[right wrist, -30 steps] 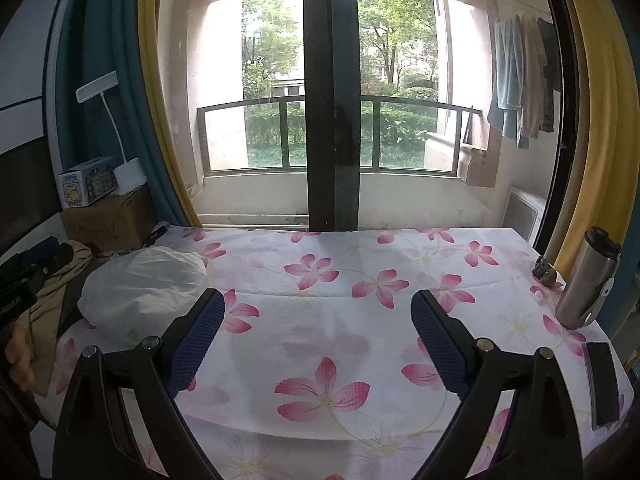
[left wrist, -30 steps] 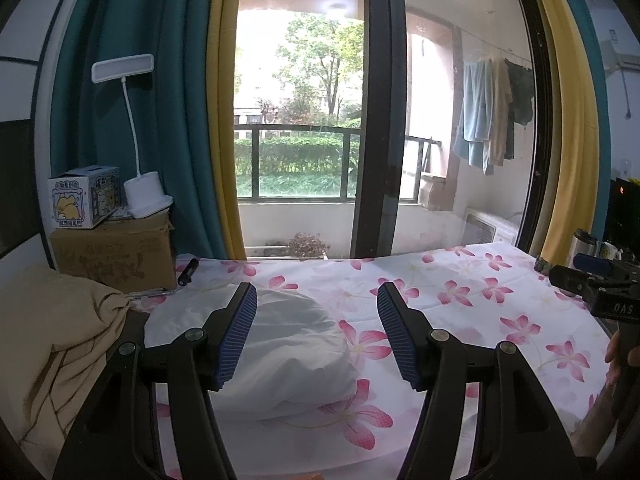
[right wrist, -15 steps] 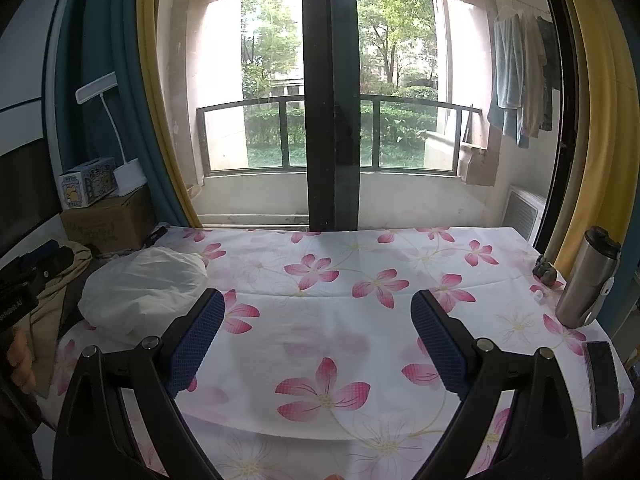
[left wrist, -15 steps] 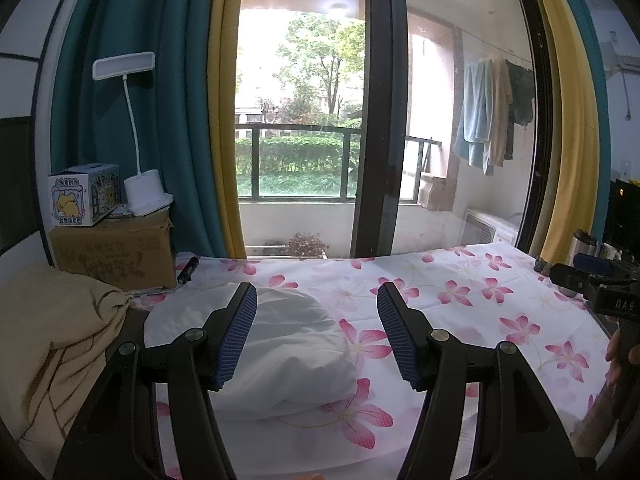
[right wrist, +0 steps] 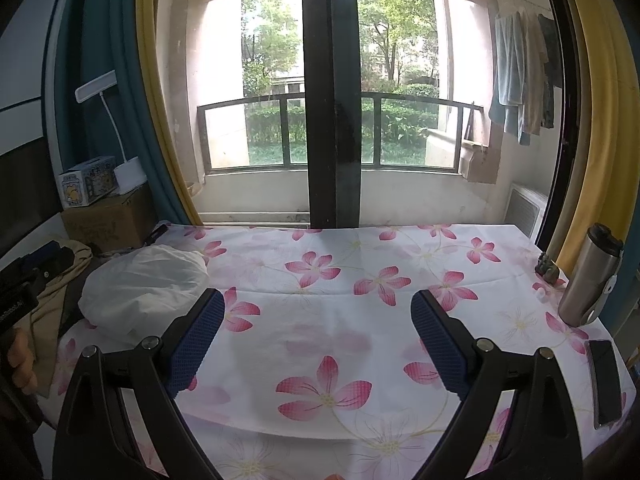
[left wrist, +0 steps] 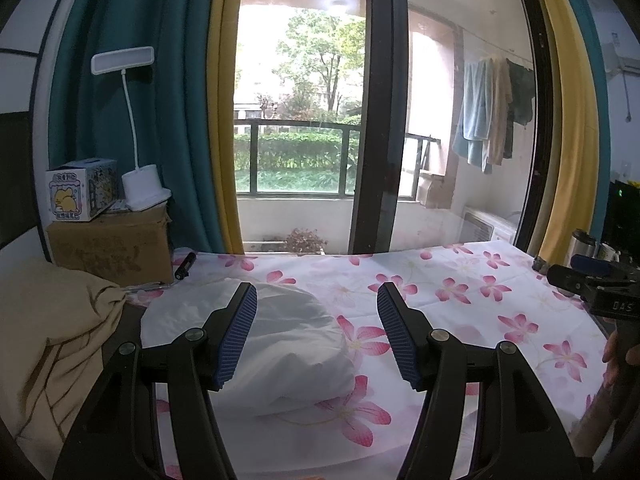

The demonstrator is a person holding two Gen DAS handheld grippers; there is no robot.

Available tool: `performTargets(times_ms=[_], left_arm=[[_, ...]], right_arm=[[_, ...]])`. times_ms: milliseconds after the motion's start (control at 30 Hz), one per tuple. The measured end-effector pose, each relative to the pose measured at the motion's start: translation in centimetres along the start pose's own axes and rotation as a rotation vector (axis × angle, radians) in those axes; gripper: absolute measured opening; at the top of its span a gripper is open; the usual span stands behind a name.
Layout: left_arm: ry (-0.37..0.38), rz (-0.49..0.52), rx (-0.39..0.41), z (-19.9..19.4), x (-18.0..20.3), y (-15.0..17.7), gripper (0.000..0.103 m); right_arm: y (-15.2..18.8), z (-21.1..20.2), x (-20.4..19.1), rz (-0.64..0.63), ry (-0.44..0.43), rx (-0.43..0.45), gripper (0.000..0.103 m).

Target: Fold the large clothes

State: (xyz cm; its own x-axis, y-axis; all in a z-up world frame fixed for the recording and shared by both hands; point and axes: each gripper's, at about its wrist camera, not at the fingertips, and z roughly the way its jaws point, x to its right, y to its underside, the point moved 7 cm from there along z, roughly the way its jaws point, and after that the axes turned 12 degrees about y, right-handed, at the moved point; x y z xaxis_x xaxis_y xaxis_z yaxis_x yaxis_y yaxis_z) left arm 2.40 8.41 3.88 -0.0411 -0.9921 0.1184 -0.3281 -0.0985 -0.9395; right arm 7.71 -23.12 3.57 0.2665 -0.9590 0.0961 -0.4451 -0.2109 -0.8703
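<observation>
A bunched white garment point(left wrist: 280, 344) lies at the left of a table covered with a white cloth printed with pink flowers point(left wrist: 460, 308). My left gripper point(left wrist: 316, 300) hovers open above the garment's near side, nothing between its blue pads. In the right wrist view the same white garment point(right wrist: 148, 284) sits at the left, and my right gripper point(right wrist: 318, 304) stands open over the bare flowered cloth point(right wrist: 360, 280), to the right of the garment. A tan garment point(left wrist: 52, 336) is heaped beside the table's left edge.
A cardboard box point(left wrist: 112, 244) with a small printed box and a white lamp point(left wrist: 140, 184) stands at the back left. A steel flask point(right wrist: 588, 280) and a dark phone point(right wrist: 606, 380) rest near the right edge. A glass balcony door is behind the table.
</observation>
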Motion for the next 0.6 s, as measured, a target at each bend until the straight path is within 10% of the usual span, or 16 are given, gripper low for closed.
performTargets(times_ms=[600], left_arm=[[0.003,-0.005,-0.003,0.03,0.21,-0.05,0.066]], right_arm=[[0.21,0.15,0.04,0.005,-0.004,-0.005,0.094]])
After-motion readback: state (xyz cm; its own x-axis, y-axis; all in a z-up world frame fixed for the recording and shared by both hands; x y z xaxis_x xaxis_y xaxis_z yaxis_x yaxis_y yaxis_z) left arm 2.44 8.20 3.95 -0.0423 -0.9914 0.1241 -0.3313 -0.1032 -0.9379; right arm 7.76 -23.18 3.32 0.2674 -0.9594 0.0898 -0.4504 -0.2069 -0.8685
